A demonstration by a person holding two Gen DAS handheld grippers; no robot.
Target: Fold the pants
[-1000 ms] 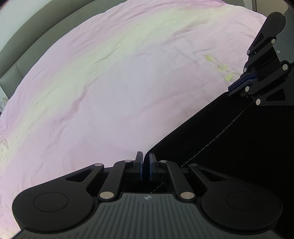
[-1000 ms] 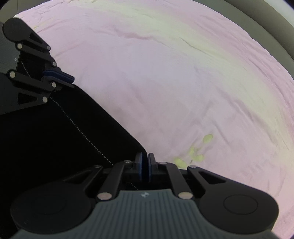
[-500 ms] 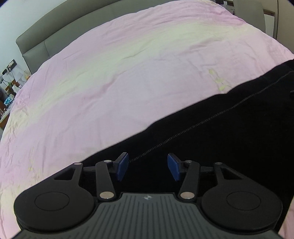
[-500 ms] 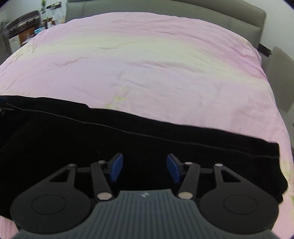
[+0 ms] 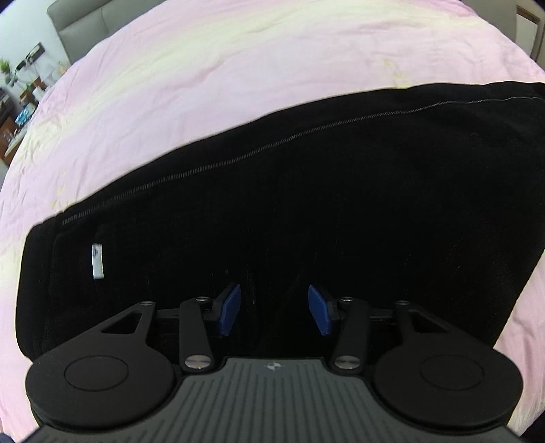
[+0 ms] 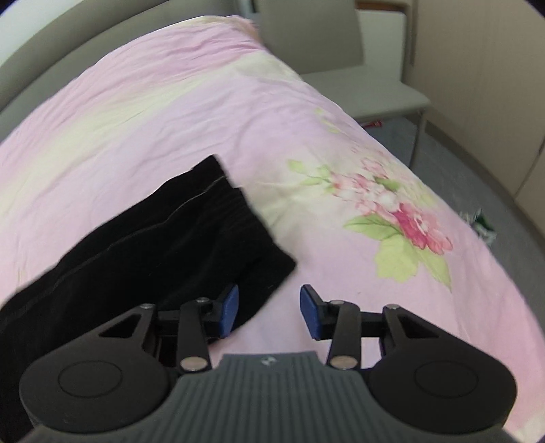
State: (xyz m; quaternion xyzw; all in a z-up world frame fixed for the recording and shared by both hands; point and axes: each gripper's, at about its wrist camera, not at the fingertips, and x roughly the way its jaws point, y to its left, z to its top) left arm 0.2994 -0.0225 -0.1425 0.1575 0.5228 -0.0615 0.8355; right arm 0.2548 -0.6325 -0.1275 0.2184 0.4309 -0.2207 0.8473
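The black pants lie folded lengthwise on a pink bedspread. A stitched seam runs along their far edge and a small white label shows at the left end. My left gripper is open and empty, just above the near part of the pants. In the right wrist view the right end of the pants lies at the left. My right gripper is open and empty, over the bedspread beside the near right corner of the pants.
A pink flower print marks the bedspread right of the pants. A grey chair stands past the bed's far corner, on grey floor. A grey headboard and a cluttered side table are at far left.
Both grippers were shut on the pants' edge a second ago. They opened, let the pants down flat on the bed, and pulled back. The right gripper swung toward the right end.
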